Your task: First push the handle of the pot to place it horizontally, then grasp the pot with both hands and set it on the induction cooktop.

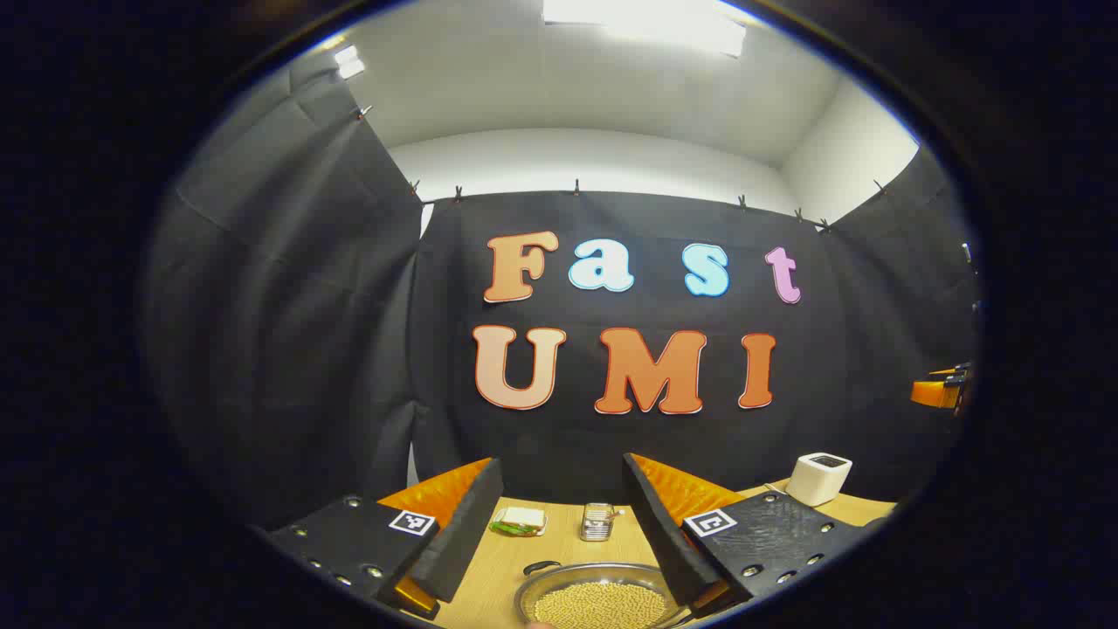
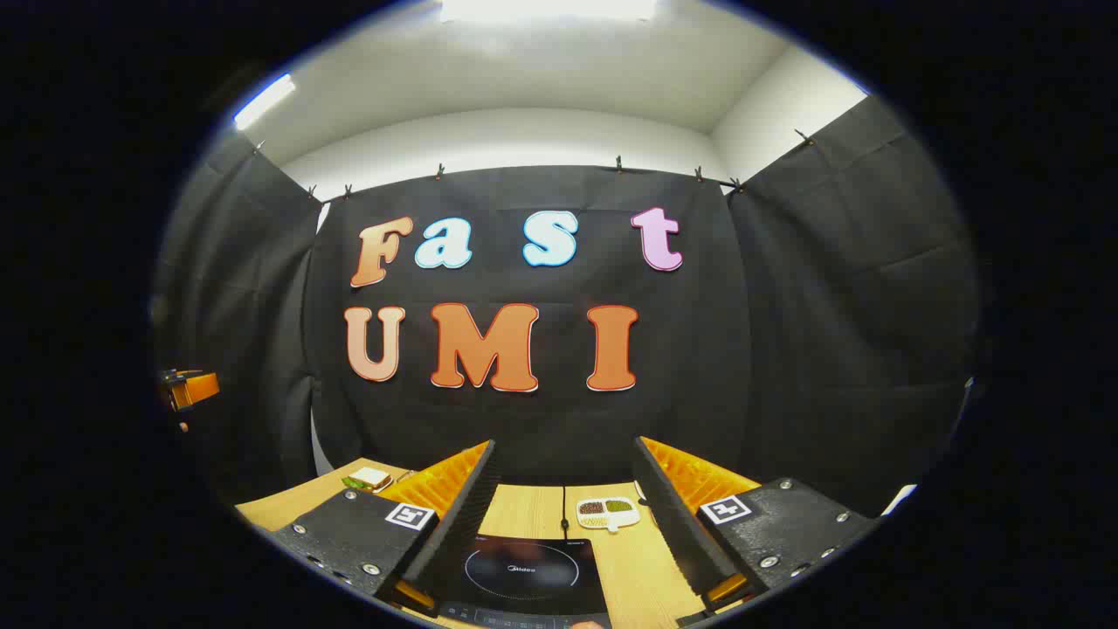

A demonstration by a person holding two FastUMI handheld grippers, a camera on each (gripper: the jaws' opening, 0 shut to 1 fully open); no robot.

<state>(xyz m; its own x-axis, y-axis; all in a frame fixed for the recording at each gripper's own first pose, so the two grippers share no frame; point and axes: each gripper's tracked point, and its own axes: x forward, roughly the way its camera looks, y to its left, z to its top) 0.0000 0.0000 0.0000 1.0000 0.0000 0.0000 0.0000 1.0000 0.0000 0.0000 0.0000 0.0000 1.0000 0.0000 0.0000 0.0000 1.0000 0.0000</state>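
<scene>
My left fingers [image 1: 559,533] are spread wide, nothing between them, hovering above the table [image 1: 498,568] w/ the pot [image 1: 601,594] right below, its rim sitting between the two pads. Pot's metal, full of small pale yellow beads; a dark handle stub [image 1: 541,568] shows at its far left edge. Beyond the pot: a small glass jar [image 1: 597,521] and, left of that, a sandwich on a plate [image 1: 520,521]. A white box-shaped device [image 1: 819,477] stands well off to the pot's right. My right fingers [image 2: 563,524] are also released, gaping over the black induction cooktop [image 2: 524,572], which lies bare beneath them. Just beyond the cooktop, to its right, a white dish w/ brown and green contents [image 2: 607,512]; cord [image 2: 564,511] runs back from the cooktop
</scene>
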